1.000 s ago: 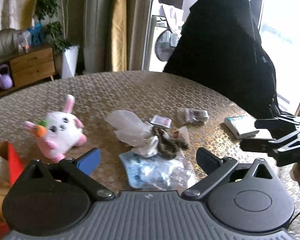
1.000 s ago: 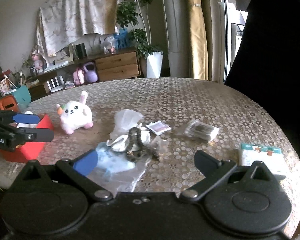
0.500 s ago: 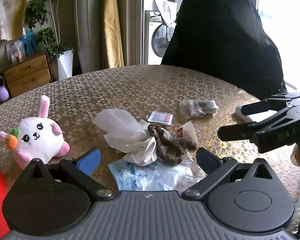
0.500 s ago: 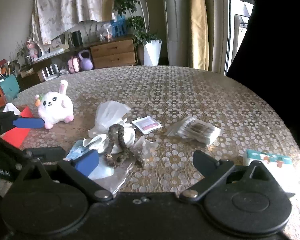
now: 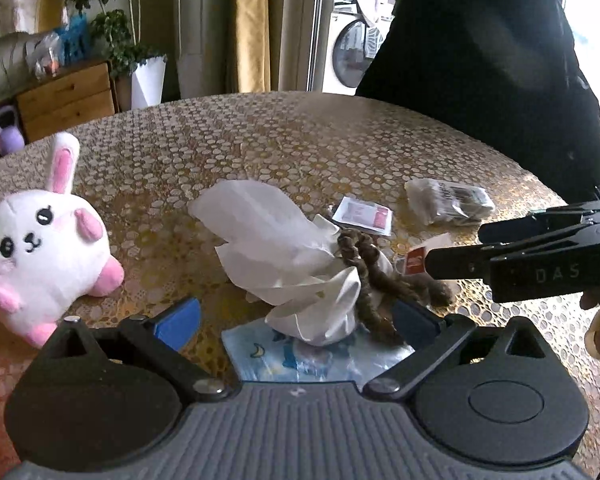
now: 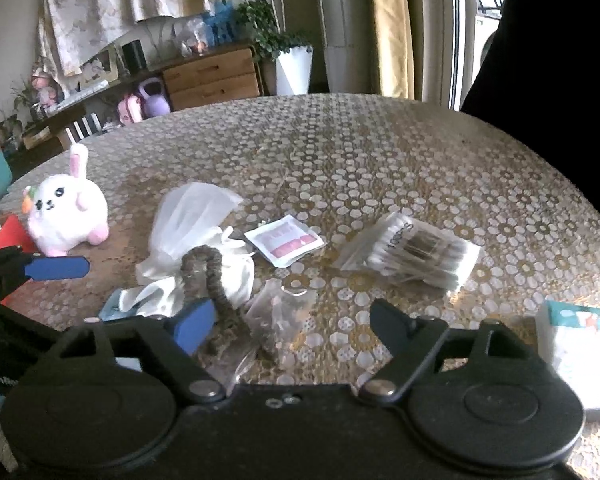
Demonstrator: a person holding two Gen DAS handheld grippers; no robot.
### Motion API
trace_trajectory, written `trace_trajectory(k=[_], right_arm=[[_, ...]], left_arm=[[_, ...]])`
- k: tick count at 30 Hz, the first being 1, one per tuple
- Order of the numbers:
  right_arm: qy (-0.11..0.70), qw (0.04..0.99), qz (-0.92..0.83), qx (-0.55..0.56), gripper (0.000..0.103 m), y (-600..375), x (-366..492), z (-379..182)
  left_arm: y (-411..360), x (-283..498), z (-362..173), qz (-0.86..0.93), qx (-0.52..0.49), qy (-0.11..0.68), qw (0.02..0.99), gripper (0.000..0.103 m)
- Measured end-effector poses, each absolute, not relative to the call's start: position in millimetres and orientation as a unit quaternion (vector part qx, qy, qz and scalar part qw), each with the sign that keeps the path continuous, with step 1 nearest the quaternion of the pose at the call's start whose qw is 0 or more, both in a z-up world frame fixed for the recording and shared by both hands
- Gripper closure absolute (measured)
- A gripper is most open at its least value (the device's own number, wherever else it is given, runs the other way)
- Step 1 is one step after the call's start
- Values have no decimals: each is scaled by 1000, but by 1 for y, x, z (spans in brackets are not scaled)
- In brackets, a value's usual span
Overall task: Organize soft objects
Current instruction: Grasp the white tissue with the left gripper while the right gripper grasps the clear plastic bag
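A white and pink plush bunny [image 5: 44,240] sits on the round patterned table [image 5: 260,136]; it also shows in the right wrist view [image 6: 66,212]. A crumpled white plastic bag [image 5: 276,248] lies mid-table with a brown braided rope [image 5: 364,272] over it and a blue printed packet [image 5: 312,356] under it. My left gripper [image 5: 296,320] is open just short of the bag. My right gripper [image 6: 292,324] is open over the rope [image 6: 216,280] and a small clear packet [image 6: 276,308]. The right gripper also shows in the left wrist view [image 5: 456,248], beside the rope.
A red-and-white sachet [image 6: 284,240], a bag of cotton swabs [image 6: 412,252] and a tissue pack [image 6: 580,348] lie on the right side. A red box [image 6: 12,236] stands at the left edge. A dark-clothed person [image 5: 480,48] stands behind the table.
Both grippers have moved closer to the pile in the middle of the table. The right gripper has come in from the right toward the rope. Both stay open.
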State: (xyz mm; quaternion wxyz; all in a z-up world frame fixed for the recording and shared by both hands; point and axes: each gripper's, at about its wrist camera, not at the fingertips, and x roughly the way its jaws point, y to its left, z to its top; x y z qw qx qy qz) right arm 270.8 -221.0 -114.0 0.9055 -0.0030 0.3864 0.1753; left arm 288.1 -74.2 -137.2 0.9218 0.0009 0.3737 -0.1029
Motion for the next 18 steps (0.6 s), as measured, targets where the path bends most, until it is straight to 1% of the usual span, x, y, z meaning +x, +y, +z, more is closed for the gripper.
trace_trajectory(k=[3, 4, 5, 7, 9, 10, 13, 16, 17, 18], right_arm=[[394, 902, 174, 6, 26, -221, 279, -118], [397, 901, 174, 8, 28, -220, 280, -120], [399, 900, 175, 7, 30, -218, 282, -121], [401, 899, 176, 6, 37, -216, 284, -124], [403, 898, 175, 10, 42, -216, 286, -125], [405, 897, 176, 16, 45, -216, 287, -127], [408, 895, 180, 22, 52, -215, 289, -128], [410, 893, 182, 24, 59, -213, 289, -130], [411, 893, 181, 26, 60, -213, 289, -130], [411, 893, 180, 28, 63, -213, 289, -130]], left_arm=[[-73, 297, -145, -100, 0, 380, 920, 1], [-74, 298, -146, -101, 3, 380, 919, 3], [-74, 300, -147, -102, 5, 381, 919, 9], [-73, 303, -150, -105, 5, 385, 917, 15], [-72, 307, -152, -106, -3, 390, 915, 17], [-71, 308, -152, -109, -9, 390, 914, 20], [-68, 311, -152, -119, -24, 394, 911, 37], [-68, 314, -151, -116, -28, 396, 910, 47], [-68, 315, -150, -115, -32, 397, 910, 54], [-67, 316, -149, -114, -34, 399, 909, 59]])
